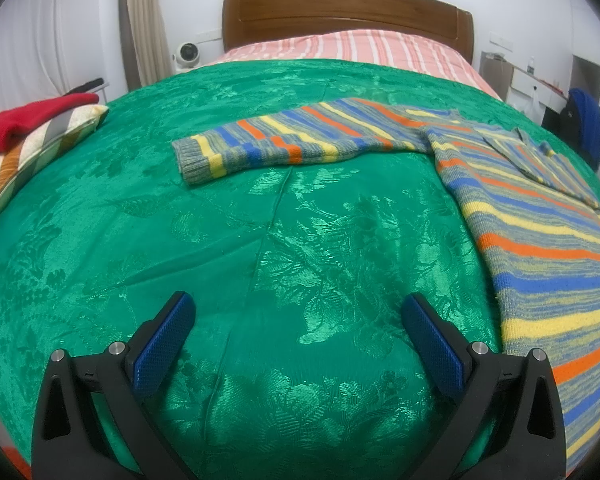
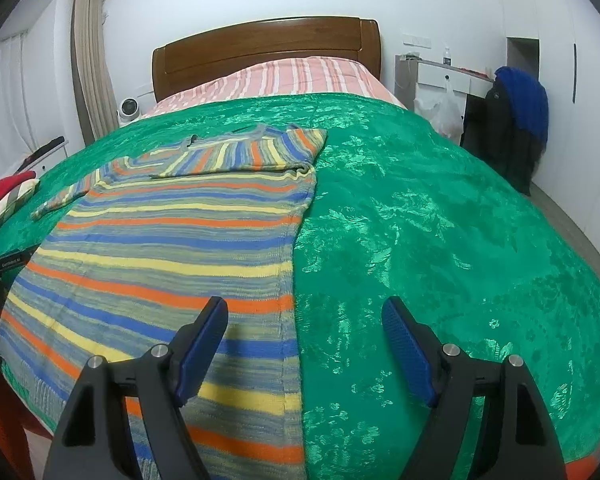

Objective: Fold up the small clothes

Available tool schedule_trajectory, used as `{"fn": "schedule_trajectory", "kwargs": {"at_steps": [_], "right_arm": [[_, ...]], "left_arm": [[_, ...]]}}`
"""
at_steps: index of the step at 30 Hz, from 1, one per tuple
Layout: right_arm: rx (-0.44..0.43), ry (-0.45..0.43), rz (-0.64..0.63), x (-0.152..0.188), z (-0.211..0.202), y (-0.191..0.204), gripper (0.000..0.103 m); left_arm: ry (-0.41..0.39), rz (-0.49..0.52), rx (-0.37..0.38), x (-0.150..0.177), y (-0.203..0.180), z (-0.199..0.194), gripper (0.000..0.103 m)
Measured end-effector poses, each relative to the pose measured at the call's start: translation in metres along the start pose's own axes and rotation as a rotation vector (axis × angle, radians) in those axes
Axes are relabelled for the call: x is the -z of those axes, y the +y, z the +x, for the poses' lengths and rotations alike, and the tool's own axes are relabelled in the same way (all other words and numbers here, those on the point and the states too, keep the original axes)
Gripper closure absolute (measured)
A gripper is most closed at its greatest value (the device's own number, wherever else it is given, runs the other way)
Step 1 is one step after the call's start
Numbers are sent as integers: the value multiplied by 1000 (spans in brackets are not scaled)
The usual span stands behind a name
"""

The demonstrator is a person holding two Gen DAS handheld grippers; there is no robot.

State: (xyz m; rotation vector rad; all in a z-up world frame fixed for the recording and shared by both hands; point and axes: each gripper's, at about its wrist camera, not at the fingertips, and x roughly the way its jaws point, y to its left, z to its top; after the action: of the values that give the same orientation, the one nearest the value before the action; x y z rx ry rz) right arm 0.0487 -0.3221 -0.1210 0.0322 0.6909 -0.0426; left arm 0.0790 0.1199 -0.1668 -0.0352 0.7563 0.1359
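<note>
Left claw: The left gripper [image 1: 298, 312] hangs with its blue-padded jaws spread wide and nothing between them, above bare green bedspread [image 1: 228, 240] near the foot edge of the bed.
Right claw: The right gripper [image 2: 304, 316] is likewise spread and empty, its left finger over the striped sweater [image 2: 172, 248] and its right finger over bare cover, straddling the garment's right side edge.
Garment: The sweater lies flat on the bedspread, hem toward the foot edge. Its right sleeve [image 2: 244, 152] is already folded across the chest; its left sleeve [image 1: 284, 140] is stretched out toward the left edge of the bed.
Stage: By appearances the fold is partly made, with the outstretched sleeve yet to come in.
Risk, sleeve: That sleeve lies well ahead of the left claw; a pinch on only its top layer could leave it twisted or bunched when carried across.
Risk, cover: The bedspread is glossy and creased; jaws closing low may catch the cover with the knit and drag both.
Risk, body: Lifting the side edge unevenly could shift the folded sleeve out of place.
Surroundings: A striped pillow [image 1: 36, 148] with a red cloth [image 1: 32, 118] on it sits at the left edge; a pink striped sheet [image 2: 284, 80] and wooden headboard [image 2: 260, 46] lie beyond.
Obstruction: Nothing lies between either claw and the sweater.
</note>
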Motion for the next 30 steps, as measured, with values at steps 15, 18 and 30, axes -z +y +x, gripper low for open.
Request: {"fn": "schedule_trajectory", "kwargs": {"at_steps": [15,18,30], "right_arm": [[154,32,-32,-1,-2,-5,24],[157,50,-39,0,0,-5,24],[163,78,-33,3,3,-5,24]], "left_arm": [[-4,5,-14,0,-2,0,0],[-7,7,-19,0,-3,0,0],[82,9,-1,-10,-1,1,0]]}}
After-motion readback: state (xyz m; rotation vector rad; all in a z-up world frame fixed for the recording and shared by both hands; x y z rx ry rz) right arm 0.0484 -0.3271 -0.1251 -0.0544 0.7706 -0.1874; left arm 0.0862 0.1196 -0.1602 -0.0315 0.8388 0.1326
